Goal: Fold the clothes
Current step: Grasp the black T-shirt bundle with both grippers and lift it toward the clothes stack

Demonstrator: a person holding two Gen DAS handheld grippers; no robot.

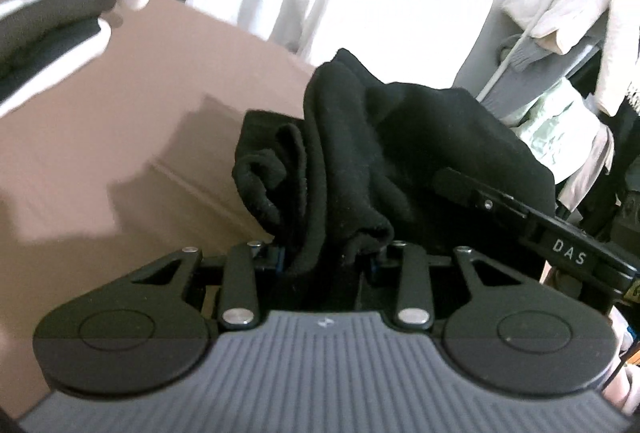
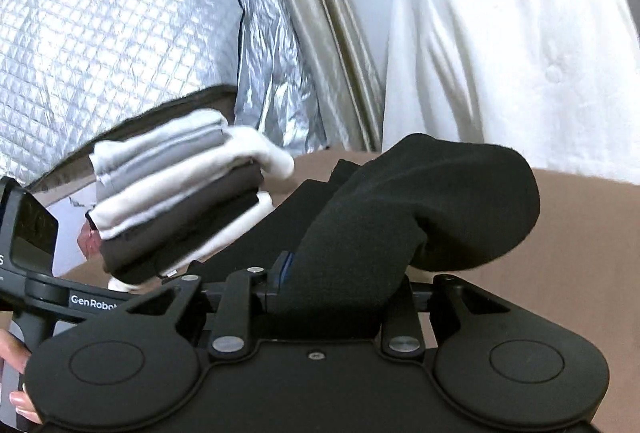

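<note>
**Black garment bunched, stack folded**

A black garment — soft, rumpled, gathered in thick folds — is lifted above the brown surface. Beside it on that surface lies a folded stack of white, grey and dark pieces.

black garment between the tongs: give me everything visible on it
The black garment is a soft, matte knit, fleece-like in look, with no print or label showing. It is bunched and rumpled, not flat: thick folds and a rolled hem edge hang into the left tongs, which are shut on it. The right tongs are also shut on it, with a rounded lobe bulging over them. It is held over the brown bed surface; whether any part rests there is unclear. What kind of garment it is cannot be told.
</note>
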